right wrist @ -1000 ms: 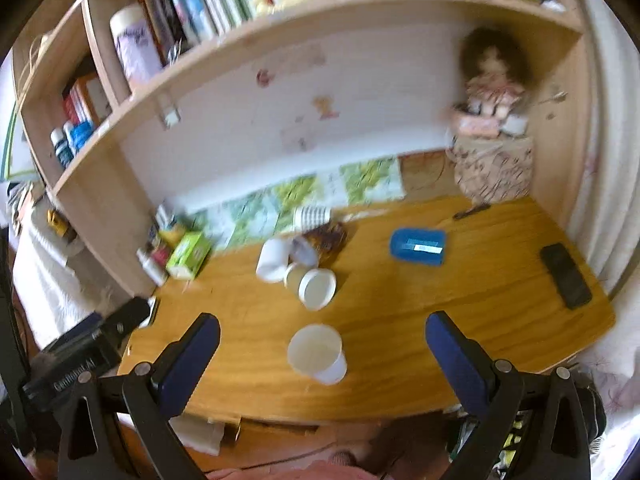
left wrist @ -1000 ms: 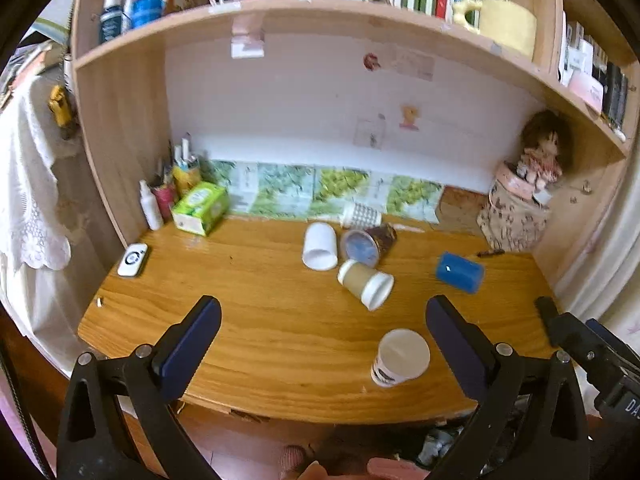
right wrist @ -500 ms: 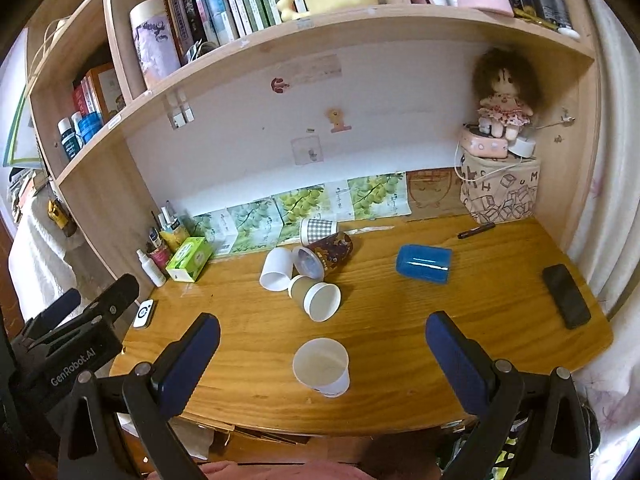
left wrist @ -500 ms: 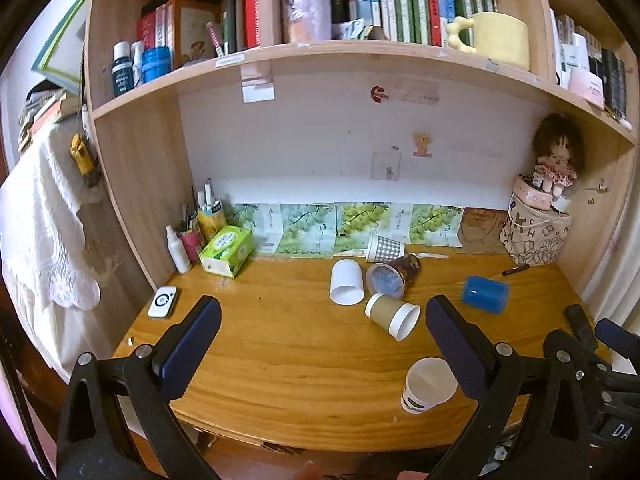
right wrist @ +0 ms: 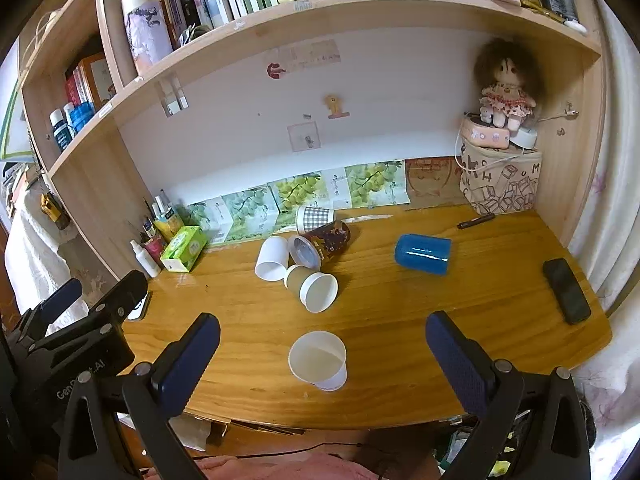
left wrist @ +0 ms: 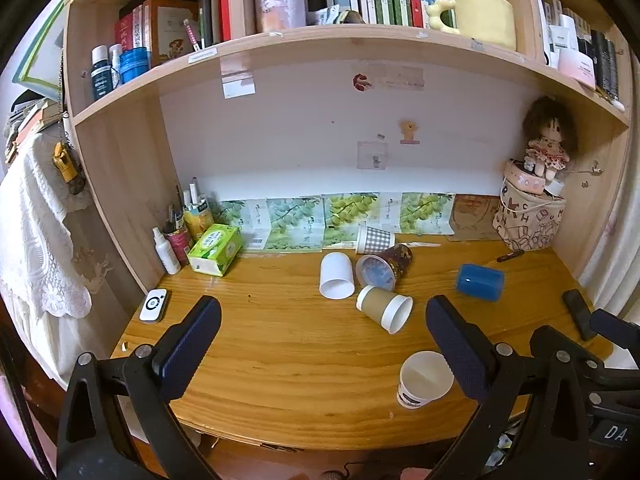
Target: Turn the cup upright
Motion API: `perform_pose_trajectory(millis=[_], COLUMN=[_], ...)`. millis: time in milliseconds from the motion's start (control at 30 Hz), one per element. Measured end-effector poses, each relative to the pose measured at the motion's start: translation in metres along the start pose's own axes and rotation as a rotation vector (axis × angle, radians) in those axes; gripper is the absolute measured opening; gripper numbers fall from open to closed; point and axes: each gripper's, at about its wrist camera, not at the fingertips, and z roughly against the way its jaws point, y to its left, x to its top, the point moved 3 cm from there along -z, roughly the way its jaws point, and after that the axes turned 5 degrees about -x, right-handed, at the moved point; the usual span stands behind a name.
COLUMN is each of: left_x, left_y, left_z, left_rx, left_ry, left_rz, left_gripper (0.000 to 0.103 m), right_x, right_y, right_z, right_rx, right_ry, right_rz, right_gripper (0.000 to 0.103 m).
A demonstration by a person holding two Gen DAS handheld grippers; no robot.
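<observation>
**Both tongs pulled back, cups look farther away**

Both tongs have moved back and tipped up since a second ago, so more of the bookshelf shows and the cups sit lower in each view. None of the cups has moved on the wooden tabletop [left wrist: 280, 352].

The left tongs [left wrist: 320, 344] are spread wide and hold nothing. The right tongs [right wrist: 322, 364] are spread wide too, with nothing between them. Both hang over the near edge of the tabletop.

A white paper cup with a dark band near its bottom [left wrist: 424, 378] stands upright close to the near edge, mouth up. In the right view this cup [right wrist: 319, 360] sits between the two blue pads.

Farther back is a bunch of cups lying on their sides. The tan paper cup with a white rim [left wrist: 385, 308] points its mouth to the near right. Just behind it lie a plain white cup [left wrist: 337, 276] and a dark brown patterned cup [left wrist: 384, 266]. A small checked cup [left wrist: 374, 238] lies at the far back by the green grape pictures.

A blue plastic cup [right wrist: 422, 254] lies on its side, well apart on the right. A black phone [right wrist: 566, 290] rests flat near the right edge. A green tissue box [left wrist: 216, 248] sits at the far left.
</observation>
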Motion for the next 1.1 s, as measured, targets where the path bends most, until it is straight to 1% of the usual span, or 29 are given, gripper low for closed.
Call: perform_pose_trajectory(millis=[267,767,1100], left_x=[0.001,-0.001,0.000], left_y=[-0.006,-0.016,-0.022], left_z=[-0.005,-0.011,-0.011], left_rx=[-0.020,-0.016,-0.021], left_ry=[0.017,0.049,0.046], left_rz=[0.004,-0.013,-0.023], left_gripper=[0.102,0.102,0.102], right_x=[0.001,0.003,0.003], right_y=[-0.005,-0.010,-0.014], right_z=[-0.005,-0.012,-0.013], right_rx=[-0.008,0.015,0.015], right_ry=[0.020,0.046,0.046], right_rz=[-0.001,-0.005,-0.010], right_gripper=[0.103,0.103,0.103])
